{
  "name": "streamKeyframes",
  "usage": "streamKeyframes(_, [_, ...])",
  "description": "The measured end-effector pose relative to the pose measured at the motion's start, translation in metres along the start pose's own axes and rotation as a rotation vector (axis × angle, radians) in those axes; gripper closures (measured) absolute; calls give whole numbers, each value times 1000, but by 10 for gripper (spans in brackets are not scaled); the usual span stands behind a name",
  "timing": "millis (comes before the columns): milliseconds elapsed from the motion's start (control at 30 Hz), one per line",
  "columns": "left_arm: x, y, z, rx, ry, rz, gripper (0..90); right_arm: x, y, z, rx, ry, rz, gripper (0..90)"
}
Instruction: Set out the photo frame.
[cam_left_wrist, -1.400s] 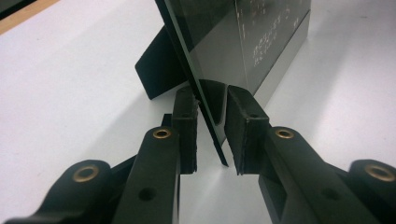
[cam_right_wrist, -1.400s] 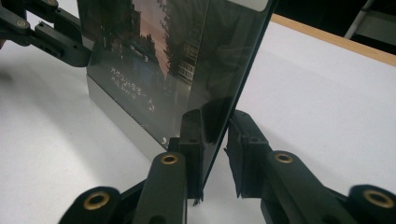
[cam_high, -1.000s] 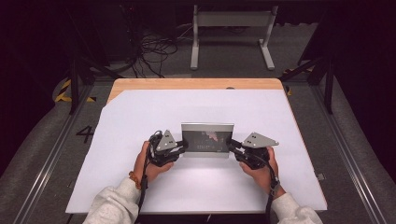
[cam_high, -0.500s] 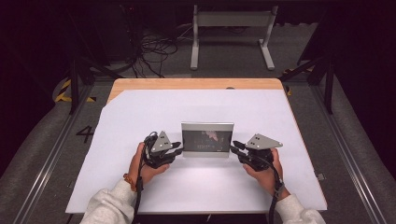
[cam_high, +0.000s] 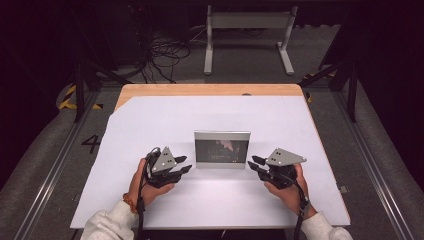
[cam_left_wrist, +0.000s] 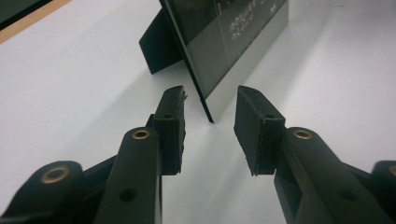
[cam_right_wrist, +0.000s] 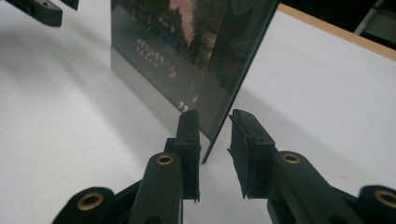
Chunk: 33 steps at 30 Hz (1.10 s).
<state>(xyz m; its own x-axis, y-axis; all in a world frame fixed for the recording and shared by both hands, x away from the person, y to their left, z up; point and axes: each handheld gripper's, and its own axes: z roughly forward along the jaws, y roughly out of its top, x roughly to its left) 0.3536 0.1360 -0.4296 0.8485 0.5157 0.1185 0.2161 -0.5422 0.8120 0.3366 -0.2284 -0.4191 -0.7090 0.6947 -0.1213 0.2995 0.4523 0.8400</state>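
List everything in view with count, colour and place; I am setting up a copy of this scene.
Picture frame: one, silver edge with dark picture, standing upright mid-table between the claws.
Frame stand: one, black, behind the frame.
Table: one, wooden, under the sheet.
White sheet: one, covering most of the table.
Metal stand: one, grey, on the floor beyond the table.
Cables: a tangle, black, floor at back.
Left claw: one, black, jaws open, off the frame's left edge.
Right claw: one, black, jaws open, at the frame's right edge.

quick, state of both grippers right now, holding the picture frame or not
left gripper: jaws just opened wider, open, off the picture frame
right gripper: open, frame edge between pads, no contact
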Motion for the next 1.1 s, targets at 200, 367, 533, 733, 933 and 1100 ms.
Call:
streamKeyframes(200, [-4,-6,-4,13,-7,-5,607,5,-4,-3,13,20,-15,693])
streamKeyframes(367, [-8,-12,-6,26,-10,-4,576,8,-8,-4,21,32,-26,661])
streamKeyframes(533, [-10,-15,-5,42,-13,-1,516,11,-11,-4,33,34,-35,598])
streamKeyframes(733, [-13,-18,-3,50,-25,7,465,12,-12,-4,33,35,-37,503])
streamKeyframes(933, [-18,-20,-2,64,-39,17,390,15,-11,-4,36,36,-45,389])
streamKeyframes(1100, [-22,-23,-2,73,-56,18,296,17,-12,-2,44,42,-55,295])
